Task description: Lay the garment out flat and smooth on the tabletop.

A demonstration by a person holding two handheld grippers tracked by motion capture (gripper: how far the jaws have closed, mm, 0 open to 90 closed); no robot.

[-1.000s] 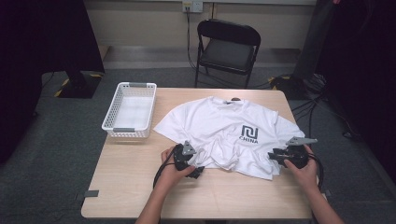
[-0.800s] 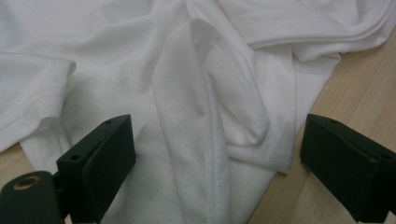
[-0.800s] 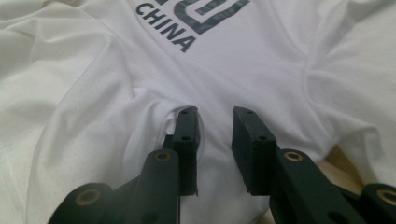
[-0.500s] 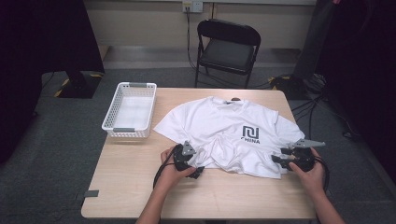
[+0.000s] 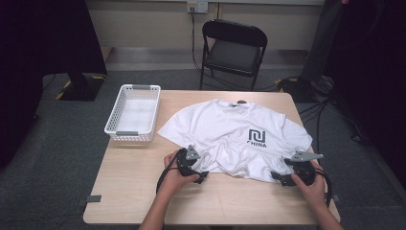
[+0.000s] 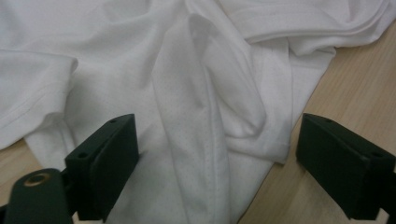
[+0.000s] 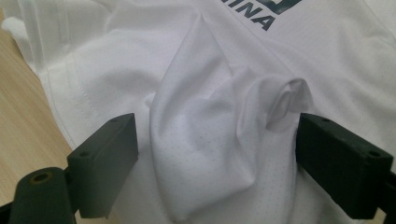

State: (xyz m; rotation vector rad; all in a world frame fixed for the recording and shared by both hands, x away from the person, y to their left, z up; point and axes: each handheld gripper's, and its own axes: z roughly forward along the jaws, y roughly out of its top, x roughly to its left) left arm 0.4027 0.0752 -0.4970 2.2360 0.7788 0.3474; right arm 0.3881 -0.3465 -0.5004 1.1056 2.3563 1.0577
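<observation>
A white T-shirt (image 5: 239, 139) with a dark "CHINA" logo (image 5: 257, 136) lies face up across the wooden table (image 5: 143, 191), collar toward the far edge. My left gripper (image 5: 196, 167) rests at the shirt's lower left hem. Its jaws stand open in the left gripper view (image 6: 219, 140), with rumpled hem cloth (image 6: 201, 102) lying loose between them. My right gripper (image 5: 285, 176) sits at the lower right hem. Its jaws (image 7: 217, 144) have just been opening and stand wide apart around a raised fold of cloth (image 7: 210, 135) that they do not pinch.
A white mesh basket (image 5: 133, 114) stands at the table's far left. A black folding chair (image 5: 232, 50) is behind the table's far edge. Bare wood runs along the near edge in front of both hands.
My right gripper has shifted a little toward the near table edge at the shirt's lower right corner. The left hand and the basket have stayed put.
</observation>
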